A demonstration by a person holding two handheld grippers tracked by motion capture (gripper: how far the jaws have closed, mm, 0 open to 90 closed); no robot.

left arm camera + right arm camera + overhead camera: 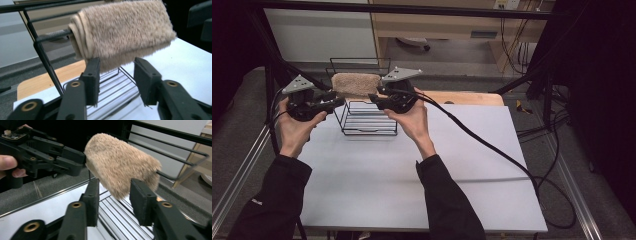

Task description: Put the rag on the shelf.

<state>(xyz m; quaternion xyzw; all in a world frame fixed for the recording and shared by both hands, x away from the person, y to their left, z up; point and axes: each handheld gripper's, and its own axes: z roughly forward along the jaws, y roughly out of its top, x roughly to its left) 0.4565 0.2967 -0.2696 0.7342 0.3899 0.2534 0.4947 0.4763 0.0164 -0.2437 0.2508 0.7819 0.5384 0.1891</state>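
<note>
Folded beige towel (356, 85) is hanging over the top bar of a black wire rack (364, 122), which is standing on the white table (412, 175) at about 11 o'clock from the table centre in the high view. A wooden board (472, 97) is lying past the table's far edge at roughly 1 o'clock.

Left gripper (334, 101) is sitting at 9 o'clock of the towel, with the person's left hand (297, 125) wrapping the body from below. In the left gripper view the towel (122, 32) is hanging at 12 o'clock just beyond the jaws; the jaws are standing wide apart with nothing between them, and the left pad is overlapping the towel's lower edge; contact cannot be told.

Right gripper (374, 99) is sitting at 3 o'clock of the towel, the right hand (409, 120) holding it. In the right gripper view the towel (120, 162) is at 12 o'clock, its lower corner dipping toward the gap; these jaws are also spread wide, gripping nothing. The left gripper (83, 162) is showing there at 10 o'clock, its tip right at the towel's far end.

Cables are trailing across the table toward 4 o'clock.
</note>
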